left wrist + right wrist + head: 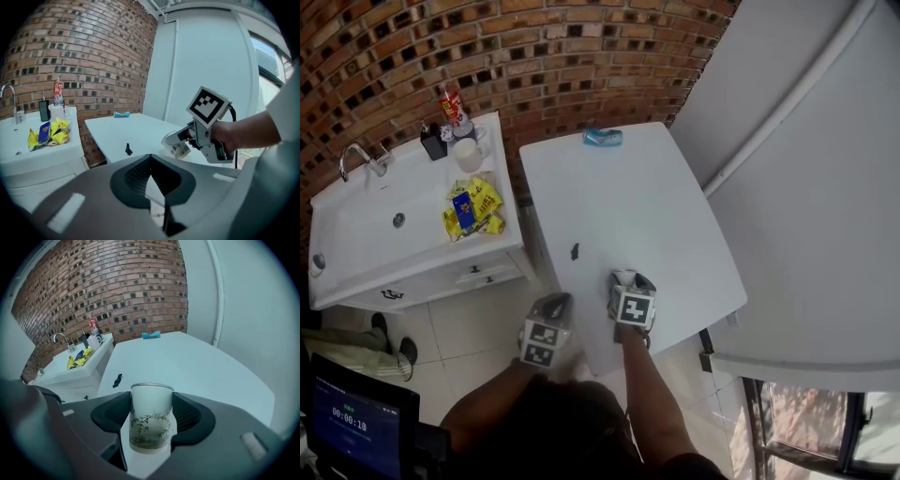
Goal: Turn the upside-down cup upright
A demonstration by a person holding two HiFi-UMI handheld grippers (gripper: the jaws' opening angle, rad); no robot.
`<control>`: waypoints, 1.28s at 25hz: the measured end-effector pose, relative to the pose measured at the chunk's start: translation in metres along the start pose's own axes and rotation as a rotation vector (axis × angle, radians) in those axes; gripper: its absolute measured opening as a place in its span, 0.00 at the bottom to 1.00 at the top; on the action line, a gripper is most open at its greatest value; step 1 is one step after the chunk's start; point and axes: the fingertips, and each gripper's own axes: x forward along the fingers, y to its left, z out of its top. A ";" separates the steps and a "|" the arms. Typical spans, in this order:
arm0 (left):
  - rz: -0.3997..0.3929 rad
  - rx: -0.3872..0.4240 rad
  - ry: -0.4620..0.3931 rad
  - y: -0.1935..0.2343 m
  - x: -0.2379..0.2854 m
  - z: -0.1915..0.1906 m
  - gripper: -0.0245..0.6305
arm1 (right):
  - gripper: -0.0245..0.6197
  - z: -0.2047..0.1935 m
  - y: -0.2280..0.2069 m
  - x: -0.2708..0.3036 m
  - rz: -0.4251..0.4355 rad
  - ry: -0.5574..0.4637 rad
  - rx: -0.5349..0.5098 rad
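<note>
The fingers [190, 416] of your right gripper [151, 418] grasp the bamboo-print paper cup [151, 425] by its sides at the counter's [197, 359] near edge, a hold suited to flipping it. Your left gripper's [150, 157] fingers [131, 180] are clenched empty, parked aside.

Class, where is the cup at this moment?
In the right gripper view, the cup stands on the white table between the jaws of the right gripper, near the table's near edge; a small dark scrap lies beyond, left.
</note>
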 end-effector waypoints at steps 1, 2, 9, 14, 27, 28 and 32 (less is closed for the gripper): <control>-0.002 0.001 0.001 0.000 0.000 0.000 0.04 | 0.50 0.001 -0.001 -0.002 -0.006 -0.016 -0.003; -0.004 0.002 0.001 -0.001 0.000 0.000 0.04 | 0.50 0.002 -0.001 -0.004 -0.012 -0.025 -0.004; -0.019 0.013 0.004 -0.005 0.000 -0.001 0.04 | 0.50 -0.005 -0.002 -0.013 -0.034 -0.053 0.004; -0.028 0.014 0.011 -0.007 -0.001 -0.005 0.04 | 0.50 -0.008 -0.002 -0.018 -0.040 -0.102 0.015; -0.041 0.032 0.009 -0.010 -0.006 -0.010 0.04 | 0.48 -0.039 0.008 -0.045 -0.035 -0.353 0.030; -0.042 0.033 0.009 -0.011 -0.006 -0.010 0.04 | 0.48 -0.043 0.009 -0.047 -0.028 -0.361 0.034; -0.046 0.035 0.012 -0.014 -0.008 -0.012 0.04 | 0.48 -0.053 0.011 -0.058 -0.012 -0.392 0.028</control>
